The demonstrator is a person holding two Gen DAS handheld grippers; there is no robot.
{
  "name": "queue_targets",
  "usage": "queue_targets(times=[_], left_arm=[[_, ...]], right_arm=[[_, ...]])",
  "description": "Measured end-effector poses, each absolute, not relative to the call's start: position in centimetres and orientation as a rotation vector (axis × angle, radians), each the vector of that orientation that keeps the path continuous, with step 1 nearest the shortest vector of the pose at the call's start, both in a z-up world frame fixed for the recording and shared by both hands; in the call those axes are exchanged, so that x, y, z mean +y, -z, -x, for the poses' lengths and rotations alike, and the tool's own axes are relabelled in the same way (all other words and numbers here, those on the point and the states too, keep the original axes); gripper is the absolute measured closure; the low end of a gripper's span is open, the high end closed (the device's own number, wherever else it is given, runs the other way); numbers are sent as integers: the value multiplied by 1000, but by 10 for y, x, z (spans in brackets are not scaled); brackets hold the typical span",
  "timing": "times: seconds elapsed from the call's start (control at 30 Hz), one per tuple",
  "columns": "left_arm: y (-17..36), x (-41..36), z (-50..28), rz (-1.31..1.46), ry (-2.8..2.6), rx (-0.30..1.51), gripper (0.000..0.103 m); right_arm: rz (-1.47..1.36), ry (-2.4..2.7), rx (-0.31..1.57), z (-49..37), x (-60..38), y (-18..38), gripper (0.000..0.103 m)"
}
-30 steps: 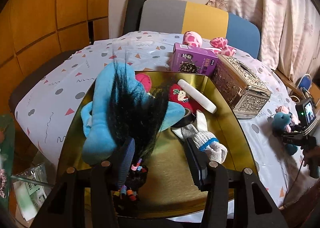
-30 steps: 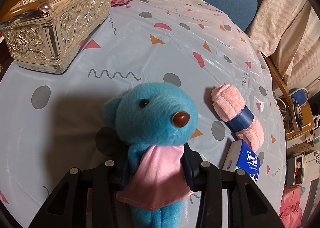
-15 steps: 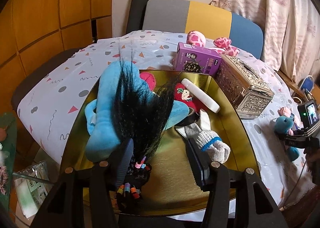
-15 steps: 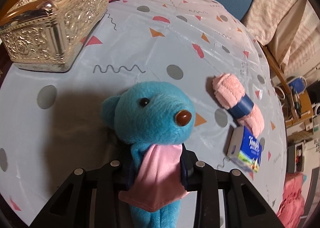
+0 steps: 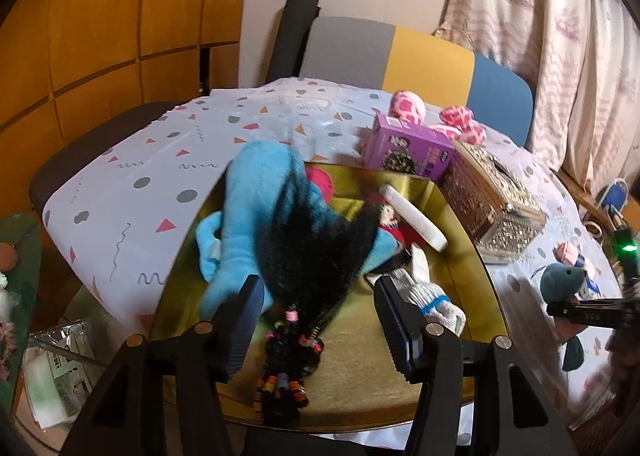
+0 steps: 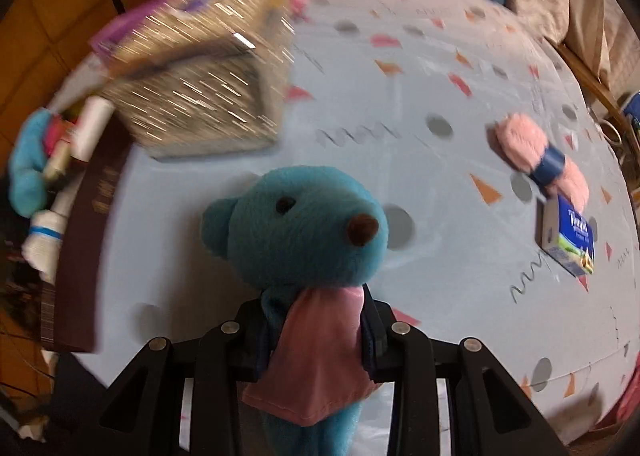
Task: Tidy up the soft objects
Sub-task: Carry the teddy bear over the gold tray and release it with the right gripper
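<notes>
**Teal bear is leaving the table, hairpiece is settling into the tray**

Teal plush is what the right gripper (image 6: 316, 330) is clamping: its jaws are pinched tight on the blue teddy bear (image 6: 298, 232) just under the chin, over the pink bib (image 6: 314, 352). A second ago the jaws were only closing in around the bear's neck as it lay on the patterned tablecloth (image 6: 440, 68); now the grip is made and the whole background is smearing, the silver tissue box (image 6: 200, 84) streaking past and the gold tray (image 6: 86, 240) with its toys coming into view at the left. By my reading the bear is being carried toward that tray.

Over on the other side, the left gripper (image 5: 320, 316) is standing half open above the tray, and its jaws have just been opening. The black beaded hairpiece (image 5: 308, 268) is lying between them, draped across the blue plush toy (image 5: 248, 224), but the pads are not pressing on it. Earlier the left finger was snug against the strands; now a gap is showing on both sides, so that piece looks delivered.

The pink rolled cloth (image 6: 536, 152) and the tissue packet (image 6: 570, 236) are waiting on the tablecloth.
</notes>
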State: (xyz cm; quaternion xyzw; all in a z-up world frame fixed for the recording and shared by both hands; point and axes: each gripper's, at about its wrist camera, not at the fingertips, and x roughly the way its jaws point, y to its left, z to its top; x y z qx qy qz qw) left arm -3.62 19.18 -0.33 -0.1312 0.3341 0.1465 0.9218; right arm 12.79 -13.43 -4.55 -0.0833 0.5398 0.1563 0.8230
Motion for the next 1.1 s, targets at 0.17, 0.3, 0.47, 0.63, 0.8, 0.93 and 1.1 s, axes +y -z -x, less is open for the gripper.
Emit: queue_targets(times=[0.17, 0.3, 0.47, 0.63, 0.8, 0.93, 1.1], left_arm=[[-7, 215, 46, 306, -366, 637, 42], [-12, 237, 53, 336, -436, 610, 41], [-10, 254, 59, 360, -485, 606, 39], [-3, 255, 58, 367, -480, 621, 38], [2, 252, 55, 373, -462, 639, 37], [4, 252, 54, 379, -459, 643, 37], [6, 253, 53, 383, -461, 648, 36]], right_arm=[[190, -523, 1016, -103, -82, 0, 69], [236, -691, 947, -79, -24, -20, 69], [263, -846, 932, -61, 37, -20, 69], [365, -916, 961, -52, 81, 9, 62], [521, -939, 963, -42, 104, 35, 53], [503, -951, 956, -44, 90, 26, 38], [452, -960, 911, -45, 61, 1, 36]])
